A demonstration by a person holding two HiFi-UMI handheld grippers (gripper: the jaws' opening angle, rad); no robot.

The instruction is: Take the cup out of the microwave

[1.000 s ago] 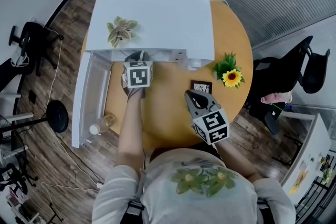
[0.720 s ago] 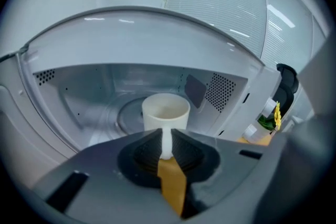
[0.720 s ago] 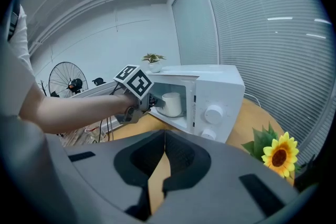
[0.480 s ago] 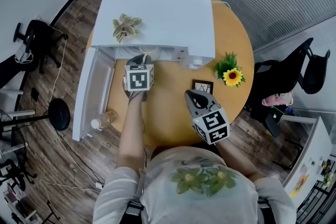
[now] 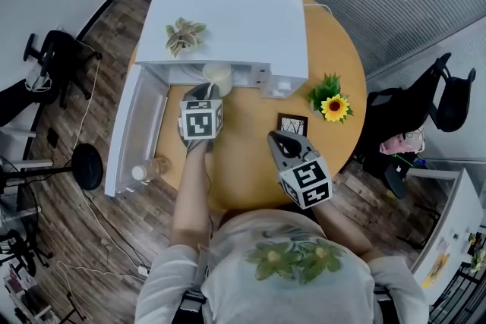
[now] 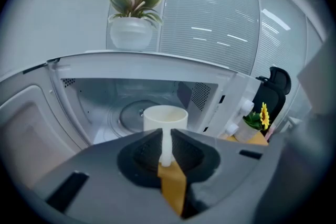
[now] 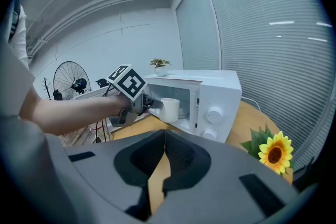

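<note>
A cream cup (image 5: 219, 75) hangs at the mouth of the white microwave (image 5: 228, 19), just in front of its open cavity. My left gripper (image 5: 206, 91) is shut on the cup's handle. In the left gripper view the handle (image 6: 166, 147) runs down between the jaws, with the cup (image 6: 165, 118) beyond them and the turntable behind it. From the right gripper view the cup (image 7: 170, 109) and the left gripper (image 7: 152, 105) show at the microwave's opening. My right gripper (image 5: 279, 140) hovers over the wooden table (image 5: 243, 171), shut and with nothing in it.
The microwave door (image 5: 137, 136) stands swung open to the left. A small potted plant (image 5: 182, 36) sits on top of the microwave. A sunflower pot (image 5: 332, 104) and a small dark square (image 5: 291, 124) lie right of it. Office chairs stand around the table.
The left gripper has drawn back and slightly up from the cavity, and the cup now shows at the microwave's front edge. The right gripper has stayed put.
</note>
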